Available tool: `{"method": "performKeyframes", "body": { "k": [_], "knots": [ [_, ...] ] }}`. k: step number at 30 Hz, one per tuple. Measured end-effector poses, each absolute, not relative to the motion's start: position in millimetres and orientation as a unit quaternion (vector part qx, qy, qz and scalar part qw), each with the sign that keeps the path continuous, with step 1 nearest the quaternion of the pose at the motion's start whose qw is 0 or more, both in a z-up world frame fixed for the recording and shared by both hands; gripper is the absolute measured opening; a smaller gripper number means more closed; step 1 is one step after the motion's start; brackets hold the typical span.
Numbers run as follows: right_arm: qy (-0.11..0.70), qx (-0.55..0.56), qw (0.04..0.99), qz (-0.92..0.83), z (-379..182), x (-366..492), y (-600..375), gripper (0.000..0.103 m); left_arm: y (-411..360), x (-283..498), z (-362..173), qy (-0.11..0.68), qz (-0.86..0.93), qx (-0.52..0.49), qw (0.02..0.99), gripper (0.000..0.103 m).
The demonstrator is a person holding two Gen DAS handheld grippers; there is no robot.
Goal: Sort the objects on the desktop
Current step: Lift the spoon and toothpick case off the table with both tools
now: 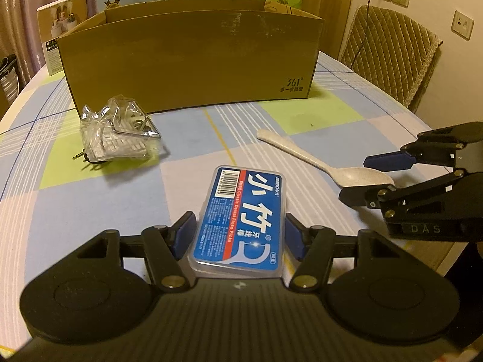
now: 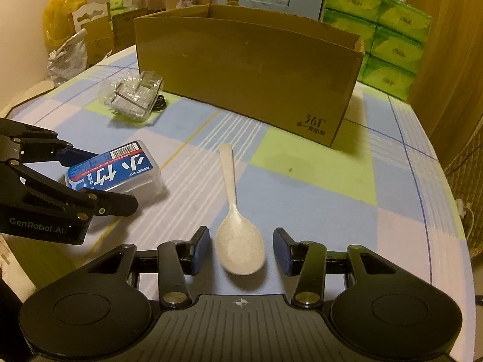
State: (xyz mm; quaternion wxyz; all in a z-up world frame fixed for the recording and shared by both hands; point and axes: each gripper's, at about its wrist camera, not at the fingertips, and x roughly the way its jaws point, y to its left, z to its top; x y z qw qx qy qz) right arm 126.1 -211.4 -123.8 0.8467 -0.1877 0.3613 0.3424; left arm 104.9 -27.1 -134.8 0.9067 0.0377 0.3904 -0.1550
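Observation:
A blue-labelled dental floss pick box (image 1: 240,223) lies on the checked tablecloth between the fingers of my left gripper (image 1: 240,233), whose pads stand close to its sides; contact is unclear. It also shows in the right wrist view (image 2: 113,170). A cream plastic spoon (image 2: 237,229) lies with its bowl between the open fingers of my right gripper (image 2: 241,250), not touched. The spoon also shows in the left wrist view (image 1: 326,163), beside my right gripper (image 1: 371,178). A clear plastic packet (image 1: 119,131) lies to the left. An open cardboard box (image 1: 190,54) stands behind.
The round table (image 2: 407,181) has its edge close on the right. Green tissue packs (image 2: 383,36) stand behind the cardboard box (image 2: 247,69). A quilted chair (image 1: 389,51) stands at the far right. Small boxes and bags sit at the back left.

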Motion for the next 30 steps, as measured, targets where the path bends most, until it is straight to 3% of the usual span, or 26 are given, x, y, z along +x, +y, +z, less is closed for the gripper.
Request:
{"method": "performKeyframes", "body": {
  "k": [7, 10, 15, 30],
  "knots": [
    [0.366, -0.180, 0.846, 0.344, -123.0, 127.7, -213.4, 0.043, -26.3, 104.8, -134.8, 0.390, -0.154, 0.035, 0.907, 0.058],
    [0.366, -0.179, 0.845, 0.345, -122.8, 127.9, -213.4, 0.031, -26.2, 104.7, -134.9, 0.390, -0.154, 0.034, 0.907, 0.058],
    [0.371, -0.171, 0.846, 0.343, -121.8, 128.5, -214.3, 0.030, -26.1, 105.2, -135.3, 0.389, -0.151, 0.036, 0.908, 0.052],
    [0.342, -0.131, 0.859, 0.357, -105.2, 124.1, -218.6, 0.030, -29.3, 100.3, -123.2, 0.370, -0.166, 0.035, 0.913, 0.051]
  ]
}}
